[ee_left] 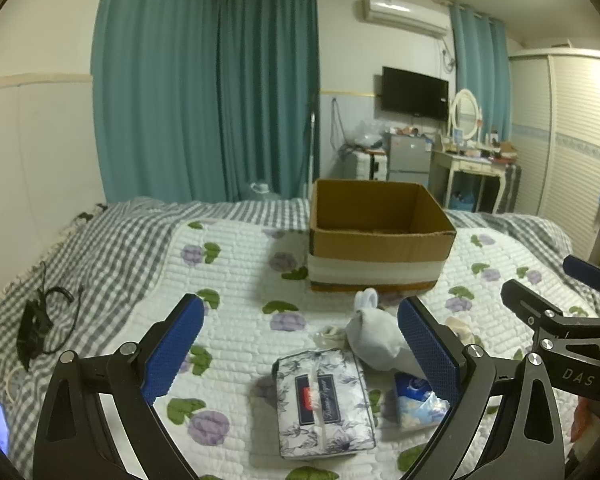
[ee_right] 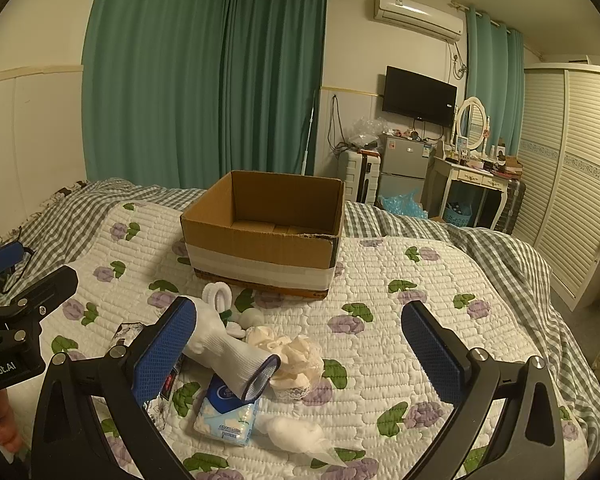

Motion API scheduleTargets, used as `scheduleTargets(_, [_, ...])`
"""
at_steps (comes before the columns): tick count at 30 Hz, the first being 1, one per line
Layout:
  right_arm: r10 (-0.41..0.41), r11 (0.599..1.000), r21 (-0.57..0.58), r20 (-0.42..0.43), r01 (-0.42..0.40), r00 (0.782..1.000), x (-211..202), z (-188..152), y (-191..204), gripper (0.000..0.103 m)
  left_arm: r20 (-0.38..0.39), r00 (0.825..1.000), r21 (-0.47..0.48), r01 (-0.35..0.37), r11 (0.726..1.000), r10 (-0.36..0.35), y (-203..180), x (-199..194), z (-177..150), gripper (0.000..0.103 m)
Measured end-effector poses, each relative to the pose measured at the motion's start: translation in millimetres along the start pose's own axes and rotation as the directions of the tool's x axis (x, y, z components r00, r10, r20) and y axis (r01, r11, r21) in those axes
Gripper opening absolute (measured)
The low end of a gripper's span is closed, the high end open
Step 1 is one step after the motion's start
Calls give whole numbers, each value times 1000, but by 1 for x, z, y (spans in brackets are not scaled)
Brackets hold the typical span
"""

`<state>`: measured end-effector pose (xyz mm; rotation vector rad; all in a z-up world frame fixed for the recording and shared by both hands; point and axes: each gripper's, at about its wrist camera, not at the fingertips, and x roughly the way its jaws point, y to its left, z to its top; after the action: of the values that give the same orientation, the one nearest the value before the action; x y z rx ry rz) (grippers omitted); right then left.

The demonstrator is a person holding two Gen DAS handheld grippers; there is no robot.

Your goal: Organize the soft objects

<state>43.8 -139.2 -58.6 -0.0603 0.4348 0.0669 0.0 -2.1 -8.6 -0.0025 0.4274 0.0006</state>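
Both tongs we held spread wide and empty above the bed: the left tongs (ee_left: 300,344) over a floral tissue pack (ee_left: 325,400), the right tongs (ee_right: 300,344) just beside it. On the quilt (ee_right: 380,280) lay the soft things in a loose cluster: a white sock (ee_right: 228,352) resting across a blue tissue packet (ee_right: 228,412), a cream lace scrunchie (ee_right: 296,364) touching it, a white puff (ee_right: 296,430) nearer us. Beyond them stood the open cardboard box (ee_right: 260,240), nothing visible inside.

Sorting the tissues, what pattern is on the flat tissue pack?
Blue-grey flowers on white, tissue pack, clearest in the left wrist view.
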Motion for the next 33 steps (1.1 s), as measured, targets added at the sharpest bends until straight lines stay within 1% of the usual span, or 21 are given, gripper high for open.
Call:
scheduleTargets(14, [-6,1000,-2,-4,6,1000,1,-3,-1,103,0,1000,8,-1,1000,1,-1,0,0,100])
scheduleTargets(20, [-15,1000,-9,-1,15,1000,-5,-3,-3,103,-5,1000,6,-9,1000,9,-3,-2,2,100])
scheduleTargets(22, [-19,1000,-11,2,19,1000,-9,-1,-2,103,-6,1000,3,-3,1000,3,-3,-7,7,100])
scheduleTargets(26, [-28,999,-16,21,28,999,-25,10,2,103,18,1000,1,-3,1000,3,-1,-29,21,100])
scheduleTargets(29, [-13,1000,-16,39,14,999,-44,18,5,103,4,1000,18,-4,1000,4,2,-47,32,100])
scheduleTargets(31, [-20,1000,-18,30,21,999,-54,21,8,103,-2,1000,34,-16,999,16,5,-57,36,100])
scheduleTargets(33, [-23,1000,-18,2,23,1000,-60,22,8,103,-26,999,52,-33,998,34,8,-61,34,100])
